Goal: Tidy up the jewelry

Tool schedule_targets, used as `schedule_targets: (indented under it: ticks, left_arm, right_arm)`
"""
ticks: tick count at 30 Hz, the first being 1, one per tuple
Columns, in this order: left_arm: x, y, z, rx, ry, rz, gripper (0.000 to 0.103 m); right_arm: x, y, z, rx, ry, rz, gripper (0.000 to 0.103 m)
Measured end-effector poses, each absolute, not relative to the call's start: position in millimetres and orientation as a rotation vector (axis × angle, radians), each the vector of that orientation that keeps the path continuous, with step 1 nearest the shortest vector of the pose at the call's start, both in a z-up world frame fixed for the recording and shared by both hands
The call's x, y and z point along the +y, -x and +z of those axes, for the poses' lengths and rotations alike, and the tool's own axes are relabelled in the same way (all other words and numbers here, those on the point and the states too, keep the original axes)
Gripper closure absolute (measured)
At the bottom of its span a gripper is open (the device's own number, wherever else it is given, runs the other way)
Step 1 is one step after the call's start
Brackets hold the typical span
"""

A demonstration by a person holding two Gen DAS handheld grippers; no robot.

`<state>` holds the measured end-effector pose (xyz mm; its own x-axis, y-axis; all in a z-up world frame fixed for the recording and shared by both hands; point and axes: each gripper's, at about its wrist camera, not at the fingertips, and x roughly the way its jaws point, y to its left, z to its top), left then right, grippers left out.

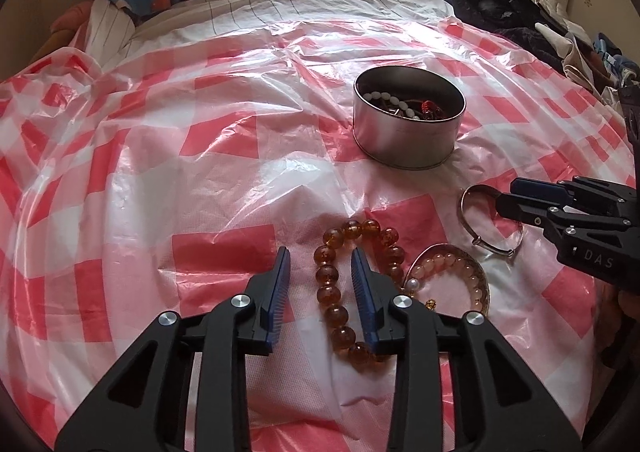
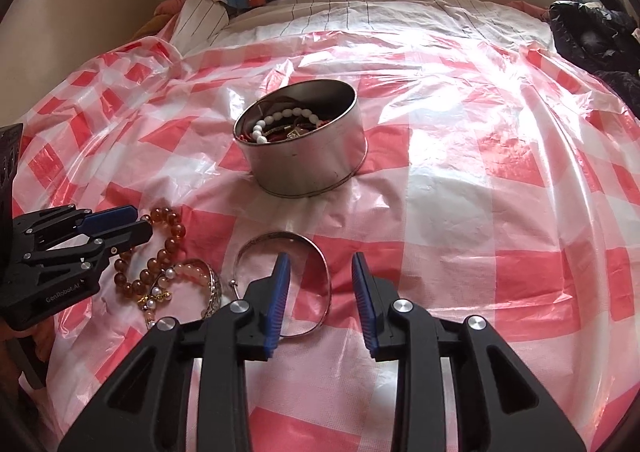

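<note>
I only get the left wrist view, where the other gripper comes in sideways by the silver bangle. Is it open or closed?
Observer: Open. The right wrist view shows the right gripper with its jaws apart, one finger inside the silver bangle and one outside, so the rim runs between them.
Operator: It says DAS on its side. Does mine say anything?
Observer: Yes. The side of the left gripper reads GenRobot.AI.

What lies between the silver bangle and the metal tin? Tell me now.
Nothing but bare red-and-white checked plastic sheet lies between the silver bangle and the metal tin; the right wrist view shows it best.
</note>
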<state>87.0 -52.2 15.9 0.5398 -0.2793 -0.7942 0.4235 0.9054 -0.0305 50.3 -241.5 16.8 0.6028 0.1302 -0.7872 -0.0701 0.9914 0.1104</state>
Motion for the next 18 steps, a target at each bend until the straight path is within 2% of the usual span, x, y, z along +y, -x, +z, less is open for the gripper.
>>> schedule_targets:
  ticks: [18]
  left_arm:
    - [-58.0,-83.1,14.2,0.904,-0.209,-0.422,0.063]
  right_arm:
    - [-237.9,-52.7,11.3,0.930,-0.066,0.117,0.063]
